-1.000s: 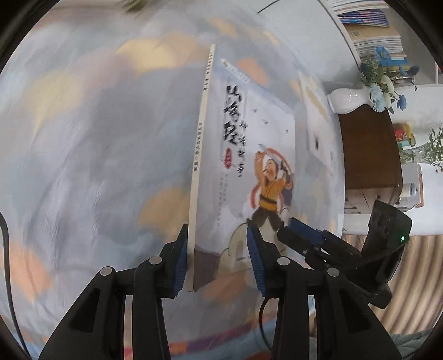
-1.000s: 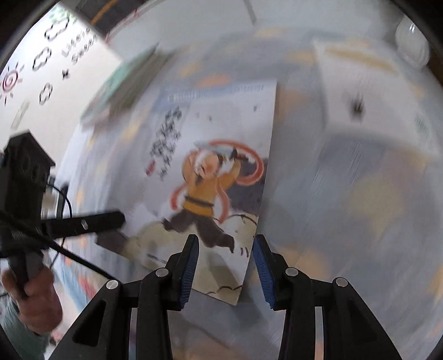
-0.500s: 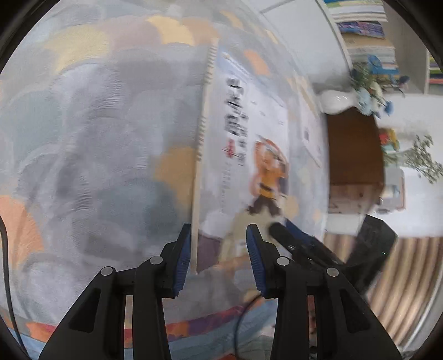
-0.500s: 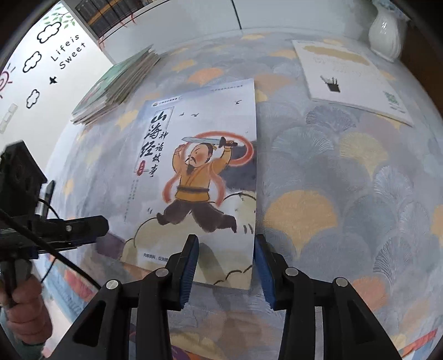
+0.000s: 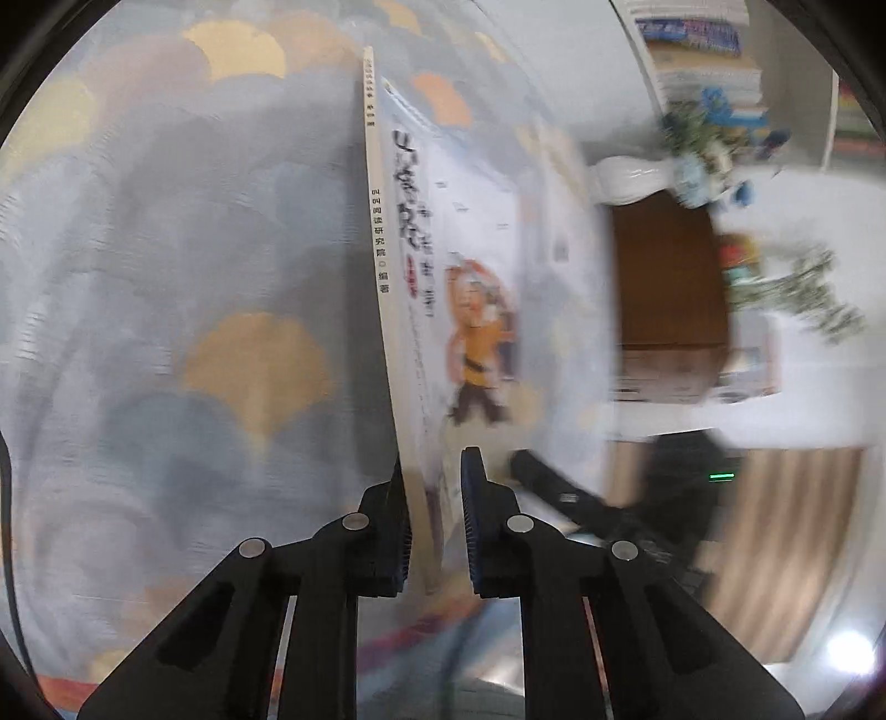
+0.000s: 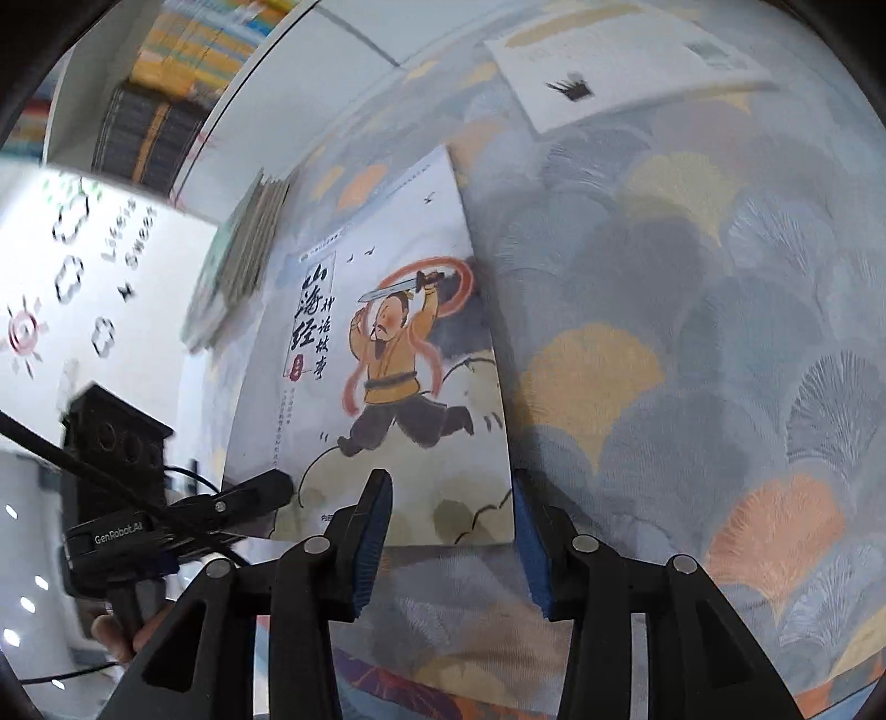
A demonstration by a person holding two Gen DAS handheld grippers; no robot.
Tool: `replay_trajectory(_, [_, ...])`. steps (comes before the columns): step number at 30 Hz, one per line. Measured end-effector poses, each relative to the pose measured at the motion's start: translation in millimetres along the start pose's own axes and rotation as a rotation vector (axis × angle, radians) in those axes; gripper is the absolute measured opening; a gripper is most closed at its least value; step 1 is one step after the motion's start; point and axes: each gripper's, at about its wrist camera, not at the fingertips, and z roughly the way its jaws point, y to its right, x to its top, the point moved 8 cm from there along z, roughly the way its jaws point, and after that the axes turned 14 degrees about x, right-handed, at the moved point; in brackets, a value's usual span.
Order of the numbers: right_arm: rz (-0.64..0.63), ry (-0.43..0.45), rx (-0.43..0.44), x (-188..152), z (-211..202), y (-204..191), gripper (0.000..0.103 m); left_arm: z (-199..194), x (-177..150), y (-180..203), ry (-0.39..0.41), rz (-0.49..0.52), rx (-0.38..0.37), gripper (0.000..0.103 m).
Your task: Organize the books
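A picture book (image 6: pixel 382 354) with a cartoon swordsman in orange on its cover lies on the fan-patterned cloth (image 6: pixel 692 332). In the left wrist view I see the book (image 5: pixel 443 310) edge-on, spine towards me. My left gripper (image 5: pixel 434 482) is shut on its near spine corner. The same left gripper (image 6: pixel 277 487) shows at the book's lower left corner in the right wrist view. My right gripper (image 6: pixel 451 498) is opening just above the book's lower right corner; its pads do not press on the book. In the left wrist view that right gripper (image 5: pixel 531 471) is a dark blur.
A stack of thin books (image 6: pixel 243 260) lies at the cloth's left edge. A white booklet (image 6: pixel 620 61) lies at the far right. Beyond the cloth stand a white vase (image 5: pixel 626 177) on a brown cabinet (image 5: pixel 664 277) and shelves of books (image 5: pixel 703 50).
My left jaws have closed onto the book's spine edge. My right jaws have spread wider, and that hand has rolled and moved nearer the book's lower right corner.
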Motion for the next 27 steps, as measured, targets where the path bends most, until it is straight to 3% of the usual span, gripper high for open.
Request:
replay_trajectory(4, [0.157,0.035,0.176,3.2,-8.0,12.5,0.053,-10.1,11.9,8.4,-0.069,-0.075,-0.208,0.011])
replay_trajectory(7, [0.23,0.054,0.288,1.1,-6.3,13.9,0.056,-11.8,20.3,16.6,-0.088,-0.077,-0.269,0.013])
replay_trajectory(14, [0.266,0.062,0.436,26.2,12.7,3.5,0.056,-11.6,24.9,11.1,-0.162,-0.146,-0.39,0.013])
replay_trajectory(15, [0.25,0.059,0.435,32.6,16.7,-1.2,0.052,-14.0,22.7,7.4,-0.172,-0.142,-0.386,0.013])
replay_trajectory(16, [0.236,0.055,0.425,36.0,17.9,-4.3,0.041,-13.4,22.2,5.1,-0.169,-0.134,-0.36,0.013])
replay_trajectory(19, [0.185,0.025,0.386,46.7,30.7,-16.8,0.027,-15.7,22.8,-5.7,-0.141,-0.088,-0.245,0.013])
replay_trajectory(21, [0.121,0.008,0.338,47.5,35.8,-27.3,0.025,-16.7,25.0,-12.6,-0.092,-0.03,-0.12,0.013])
replay_trajectory(24, [-0.051,-0.042,0.167,42.0,41.7,-46.2,0.025,-23.8,27.1,-16.1,-0.01,0.084,0.05,0.013])
replay_trajectory(27, [-0.225,-0.082,0.037,37.0,47.4,-70.5,0.025,-35.1,28.3,-10.4,0.045,0.161,0.089,0.013])
